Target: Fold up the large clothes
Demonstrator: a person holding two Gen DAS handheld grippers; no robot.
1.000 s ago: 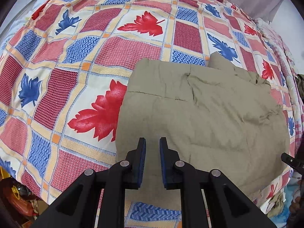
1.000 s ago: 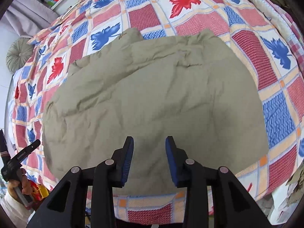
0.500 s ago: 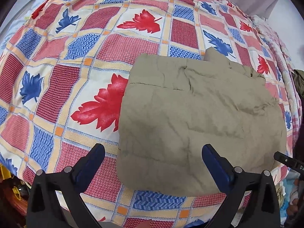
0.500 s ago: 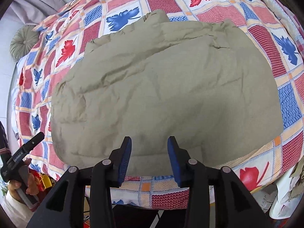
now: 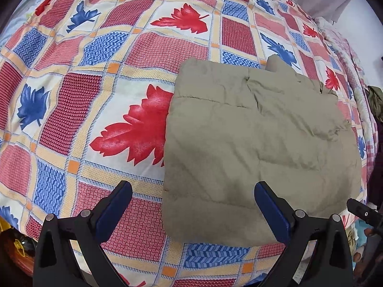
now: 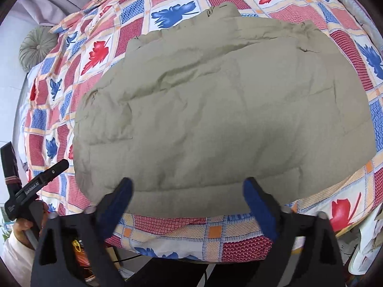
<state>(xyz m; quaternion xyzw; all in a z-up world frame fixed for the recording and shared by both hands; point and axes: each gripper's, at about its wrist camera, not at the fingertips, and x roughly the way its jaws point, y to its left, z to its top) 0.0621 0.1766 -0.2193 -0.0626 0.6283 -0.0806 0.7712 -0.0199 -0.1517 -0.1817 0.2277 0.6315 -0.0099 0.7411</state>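
Note:
A large khaki padded garment (image 5: 258, 143) lies folded into a rough rectangle on the patterned bedspread (image 5: 95, 71); it fills most of the right wrist view (image 6: 215, 110). My left gripper (image 5: 192, 203) is open and empty, held above the garment's near left corner. My right gripper (image 6: 188, 198) is open and empty, held above the garment's near edge. The left gripper's tip (image 6: 47, 174) shows at the left of the right wrist view; the right gripper's tip (image 5: 361, 210) shows at the right of the left wrist view.
The bedspread (image 6: 215, 234) has red and blue leaf squares and drops off at the near edge. A round grey cushion (image 6: 36, 47) lies at the far left. Other clothes (image 5: 375, 100) hang at the right. Clutter sits on the floor below (image 6: 79, 251).
Both grippers have opened wide, the left first and the right after it. Both have drawn back toward the bed's near edge, away from the garment.

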